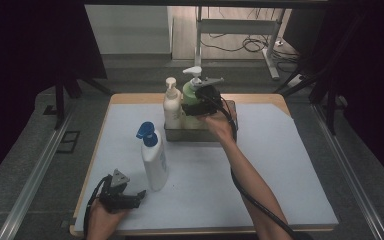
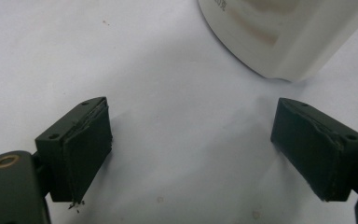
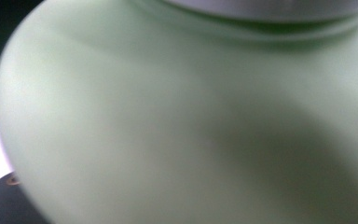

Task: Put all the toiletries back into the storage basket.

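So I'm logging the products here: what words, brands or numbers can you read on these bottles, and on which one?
None can be read for certain.
White bottle with blue pump: pale blue print on its front, too small to read.
Same bottle in the left gripper view: a few dark characters at the top edge, cut off and blurred.
Green pump bottle: plain surface, no text.
Cream pump bottle: no readable label.

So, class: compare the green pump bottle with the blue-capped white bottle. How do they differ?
The green pump bottle stands in the metal tray at the far side; the blue-capped white bottle stands on the bare mat nearer the person. The green one has a white pump, the white one a blue pump. The right tongs are at the green bottle; the left tongs sit open beside the white one. Both stand upright.
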The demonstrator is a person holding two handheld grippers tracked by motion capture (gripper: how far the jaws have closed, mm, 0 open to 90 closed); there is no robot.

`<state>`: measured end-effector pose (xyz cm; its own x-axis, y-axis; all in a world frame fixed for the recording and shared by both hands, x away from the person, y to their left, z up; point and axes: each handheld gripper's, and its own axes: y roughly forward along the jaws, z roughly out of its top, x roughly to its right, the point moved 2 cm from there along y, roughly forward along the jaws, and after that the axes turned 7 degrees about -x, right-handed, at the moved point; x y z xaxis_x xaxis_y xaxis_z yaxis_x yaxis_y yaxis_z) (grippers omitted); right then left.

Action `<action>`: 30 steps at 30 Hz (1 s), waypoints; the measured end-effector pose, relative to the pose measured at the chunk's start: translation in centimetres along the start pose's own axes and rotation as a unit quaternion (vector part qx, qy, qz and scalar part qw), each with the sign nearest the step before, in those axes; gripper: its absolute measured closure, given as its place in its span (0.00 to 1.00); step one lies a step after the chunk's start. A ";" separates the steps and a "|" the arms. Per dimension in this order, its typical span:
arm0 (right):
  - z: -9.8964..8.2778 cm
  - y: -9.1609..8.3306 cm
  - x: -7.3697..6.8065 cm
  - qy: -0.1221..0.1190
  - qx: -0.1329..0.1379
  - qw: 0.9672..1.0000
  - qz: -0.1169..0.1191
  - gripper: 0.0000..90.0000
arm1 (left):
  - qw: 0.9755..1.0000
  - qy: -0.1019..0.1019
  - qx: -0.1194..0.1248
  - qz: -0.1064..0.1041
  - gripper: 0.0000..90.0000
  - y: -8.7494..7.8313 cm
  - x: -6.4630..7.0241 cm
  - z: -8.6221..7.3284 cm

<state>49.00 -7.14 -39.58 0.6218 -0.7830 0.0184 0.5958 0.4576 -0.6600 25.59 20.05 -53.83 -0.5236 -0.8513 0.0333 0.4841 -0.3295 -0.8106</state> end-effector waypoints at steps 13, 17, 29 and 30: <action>-1.5 1.4 -0.1 -0.001 -0.011 1.000 0.007 0.13 | 1.000 0.000 0.000 0.000 0.14 0.0 0.0 0.0; -1.9 1.8 -0.1 -0.004 -0.015 1.000 0.007 0.13 | 1.000 0.000 0.000 0.000 0.14 0.0 0.0 0.0; -3.1 2.8 -0.2 -0.011 -0.017 1.000 0.012 0.13 | 1.000 0.000 0.000 0.000 0.14 0.0 0.0 0.0; -3.2 2.8 -0.1 -0.010 -0.015 1.000 0.011 0.13 | 1.000 0.000 0.000 0.000 0.14 0.0 0.0 0.0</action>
<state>48.96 -7.11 -43.81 0.6450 -0.7639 0.0188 0.5668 0.4618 -0.6822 25.58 20.04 -53.83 -0.5232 -0.8515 0.0330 0.4844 -0.3290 -0.8106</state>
